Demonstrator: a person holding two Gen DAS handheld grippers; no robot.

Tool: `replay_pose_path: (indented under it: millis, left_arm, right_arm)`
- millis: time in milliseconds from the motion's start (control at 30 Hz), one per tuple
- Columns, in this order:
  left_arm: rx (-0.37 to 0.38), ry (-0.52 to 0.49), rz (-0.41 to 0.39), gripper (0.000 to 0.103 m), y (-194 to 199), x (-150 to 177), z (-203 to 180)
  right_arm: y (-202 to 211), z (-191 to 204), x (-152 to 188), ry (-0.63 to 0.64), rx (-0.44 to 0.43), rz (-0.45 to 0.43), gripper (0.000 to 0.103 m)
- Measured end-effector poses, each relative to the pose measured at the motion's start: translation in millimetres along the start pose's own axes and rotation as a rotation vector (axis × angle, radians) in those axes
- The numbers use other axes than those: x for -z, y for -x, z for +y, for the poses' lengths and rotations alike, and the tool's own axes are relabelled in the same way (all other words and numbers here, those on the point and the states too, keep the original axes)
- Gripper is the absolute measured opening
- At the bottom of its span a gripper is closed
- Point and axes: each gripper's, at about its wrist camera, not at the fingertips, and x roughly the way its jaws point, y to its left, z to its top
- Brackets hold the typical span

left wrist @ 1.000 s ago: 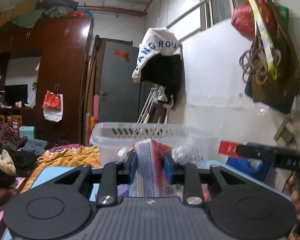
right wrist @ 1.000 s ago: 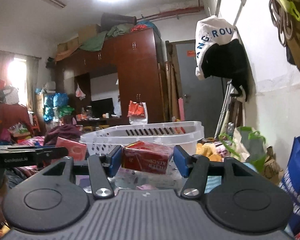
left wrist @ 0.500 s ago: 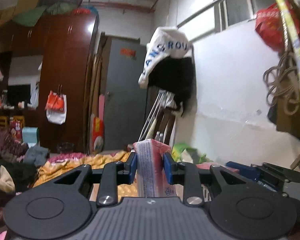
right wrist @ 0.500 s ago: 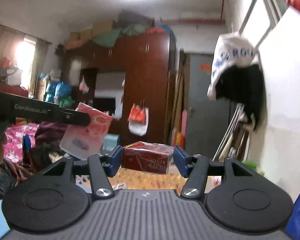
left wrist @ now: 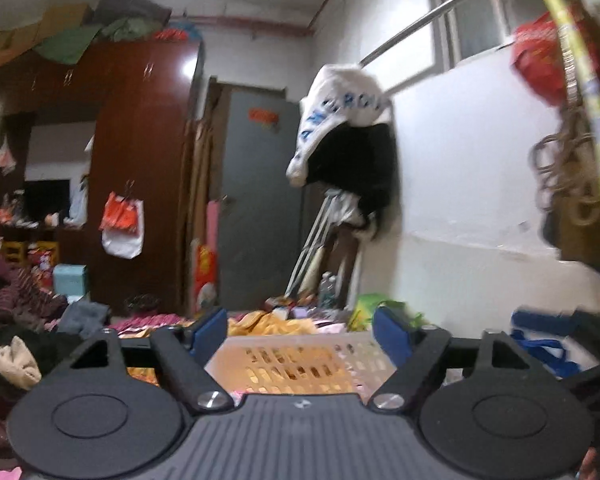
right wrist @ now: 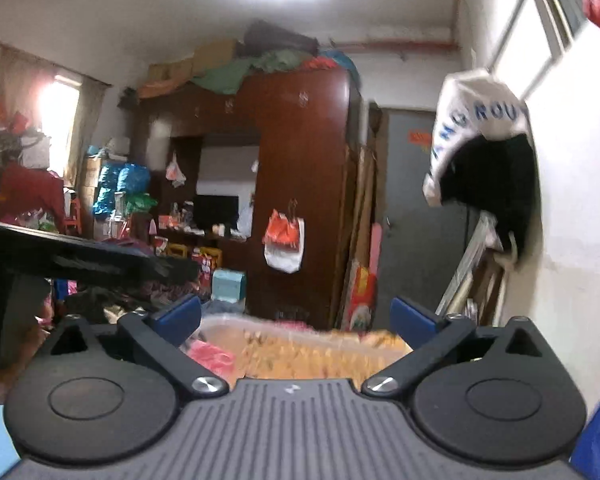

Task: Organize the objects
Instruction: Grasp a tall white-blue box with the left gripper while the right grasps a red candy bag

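Whereas a pink packet and a red box were clamped half a second ago, the left gripper (left wrist: 300, 330) and right gripper (right wrist: 296, 316) are now spread wide and empty above the basket (left wrist: 300, 364), so both items are judged dropped inside, unseen.

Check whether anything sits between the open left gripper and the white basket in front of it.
Nothing visible does. The left gripper has its jaws spread and empty, and the white basket shows directly through the gap. The view is blurred, so small items could be missed.
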Motion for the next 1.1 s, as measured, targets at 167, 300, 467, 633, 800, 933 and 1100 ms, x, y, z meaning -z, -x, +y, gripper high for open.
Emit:
replay_pose_path:
  millis: [167,300,467,633,800,933,1100]
  left_arm:
    - [-0.031,0.033,0.051,0.089,43,46,5]
    - [-0.026,0.089,0.140,0.089,43,87,14]
    - [-0.024,0.132,0.215,0.089,27,113,21]
    - [-0.055,0.074,0.266,0.089,18,122,9]
    - [-0.052,0.033,0.277,0.089,12,124,0]
    - [-0.060,0.022,0.306,0.089,3,129,-7]
    - [-0.084,-0.041,0.319,0.088,-4,131,-24]
  right_arm:
    - [26,-4,49,-0.076,0.051,0.187,0.103]
    - [30,-12,90,-0.167,-0.009,0.287,0.103]
    - [26,-9,106,-0.191,-0.052,0.308,0.087]
    - [15,5,109,-0.177,-0.133,0.388,0.056]
    - [12,-1,115,-0.217,-0.134,0.413,0.039]
    - [26,-1,117,-0.219,-0.139,0.340,0.039]
    - [50,5,115,-0.184,-0.093,0.183,0.039]
